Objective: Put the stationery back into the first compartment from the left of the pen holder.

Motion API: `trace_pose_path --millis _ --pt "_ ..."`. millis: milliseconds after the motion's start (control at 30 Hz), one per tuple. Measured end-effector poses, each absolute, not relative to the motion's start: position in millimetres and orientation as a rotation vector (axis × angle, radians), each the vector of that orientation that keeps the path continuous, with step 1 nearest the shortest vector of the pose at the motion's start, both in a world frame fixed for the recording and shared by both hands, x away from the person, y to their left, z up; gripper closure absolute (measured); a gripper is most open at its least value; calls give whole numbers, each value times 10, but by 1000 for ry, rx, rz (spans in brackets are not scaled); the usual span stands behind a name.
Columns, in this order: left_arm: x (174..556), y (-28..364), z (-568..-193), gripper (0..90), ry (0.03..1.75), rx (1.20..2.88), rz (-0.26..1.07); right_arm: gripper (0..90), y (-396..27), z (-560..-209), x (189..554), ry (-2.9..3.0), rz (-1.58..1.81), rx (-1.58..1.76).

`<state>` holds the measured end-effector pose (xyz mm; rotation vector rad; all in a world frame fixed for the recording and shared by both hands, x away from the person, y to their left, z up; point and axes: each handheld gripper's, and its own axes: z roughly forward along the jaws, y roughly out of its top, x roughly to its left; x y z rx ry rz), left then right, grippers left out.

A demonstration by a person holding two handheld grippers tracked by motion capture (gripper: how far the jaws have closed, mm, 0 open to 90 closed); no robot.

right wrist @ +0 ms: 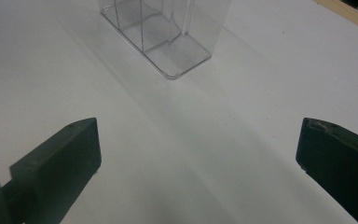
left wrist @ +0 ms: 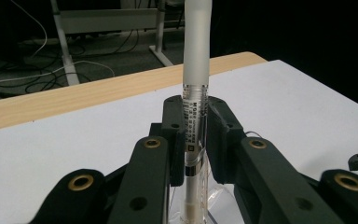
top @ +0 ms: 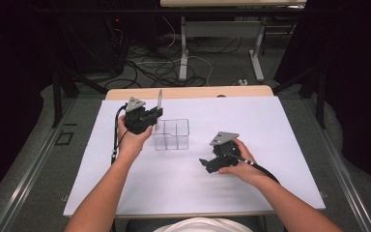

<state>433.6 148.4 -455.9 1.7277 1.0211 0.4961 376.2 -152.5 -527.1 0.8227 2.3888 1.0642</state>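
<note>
Holding a pen [left wrist: 196,93] upright, left gripper [top: 142,117] jaws clamped on it above the clear organizer [top: 172,134] on the desk [top: 270,125]. Right gripper [top: 217,162] jaws apart, idle. Next, likely: lower pen into a compartment.

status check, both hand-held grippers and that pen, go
Left hand-held gripper shut on upright pen, at clear organizer. Right hand-held gripper open, empty, above white sheet. Nothing blocking.

pen [left wrist: 197,56] top cut off, label unreadable
</note>
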Motion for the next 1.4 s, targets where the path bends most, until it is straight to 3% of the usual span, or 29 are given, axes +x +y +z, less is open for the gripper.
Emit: trace_pose_path --millis 1200,1400 --pt "4341 1404 -4740 791 1039 1846 506 0 -1528 -5294 3747 2430 1042 840" --pt "4307 1406 -4708 734 1036 1842 503 0 -1521 -5308 3750 2416 1066 832"
